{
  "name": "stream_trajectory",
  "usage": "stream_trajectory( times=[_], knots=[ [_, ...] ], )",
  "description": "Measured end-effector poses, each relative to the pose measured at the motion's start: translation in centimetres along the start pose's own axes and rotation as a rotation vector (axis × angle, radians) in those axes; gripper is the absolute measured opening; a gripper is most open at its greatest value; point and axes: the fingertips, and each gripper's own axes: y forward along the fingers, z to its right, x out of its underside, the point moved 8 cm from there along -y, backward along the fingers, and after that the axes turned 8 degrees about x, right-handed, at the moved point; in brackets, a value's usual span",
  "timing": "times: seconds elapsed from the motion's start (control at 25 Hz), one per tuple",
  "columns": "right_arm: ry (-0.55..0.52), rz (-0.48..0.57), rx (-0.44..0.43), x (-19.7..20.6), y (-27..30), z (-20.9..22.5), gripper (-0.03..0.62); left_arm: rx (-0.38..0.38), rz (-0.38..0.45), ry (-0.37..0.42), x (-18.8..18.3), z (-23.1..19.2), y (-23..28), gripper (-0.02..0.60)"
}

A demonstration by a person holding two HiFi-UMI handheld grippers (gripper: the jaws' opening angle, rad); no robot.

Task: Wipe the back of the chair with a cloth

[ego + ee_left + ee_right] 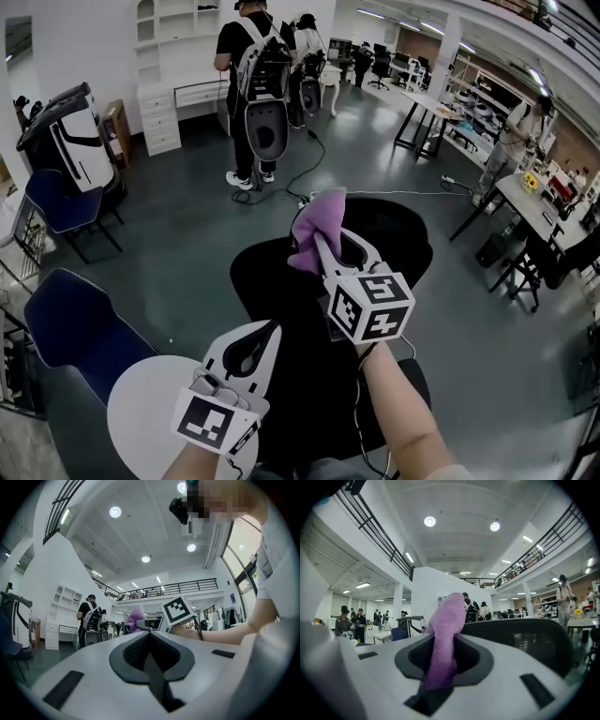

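Right gripper view: right gripper (pixel 443 641) clamps cloth (pixel 449 613) by chair back (pixel 520 639) (left gripper (pixel 149 634) closed).

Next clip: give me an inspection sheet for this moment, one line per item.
Surface: black mesh chair back.
Job's things: purple cloth at the chair back's top edge; contact unclear.
Clutter: nothing seen.
Grippers: right hand-held gripper shut on the purple cloth; left hand-held gripper shut, empty, held lower.
Cables: floor cable beyond the chair.
Surroundings: white round table, blue chairs, person with backpack.
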Motion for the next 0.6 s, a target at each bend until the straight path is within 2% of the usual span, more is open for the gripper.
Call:
stream_trajectory(
  times=[0.32,0.6],
  knots=[
    [-0.012,-0.005,0.027,0.1,0.9,1.4,0.101,-0.008,-0.006,-0.032,0.6,-0.6,1.0,0.011],
    [0.002,-0.031,0.162,1.0,0.0,7.0,0.101,0.02,-0.013,-0.042,1.2,0.2,2.5,0.011]
  ],
)
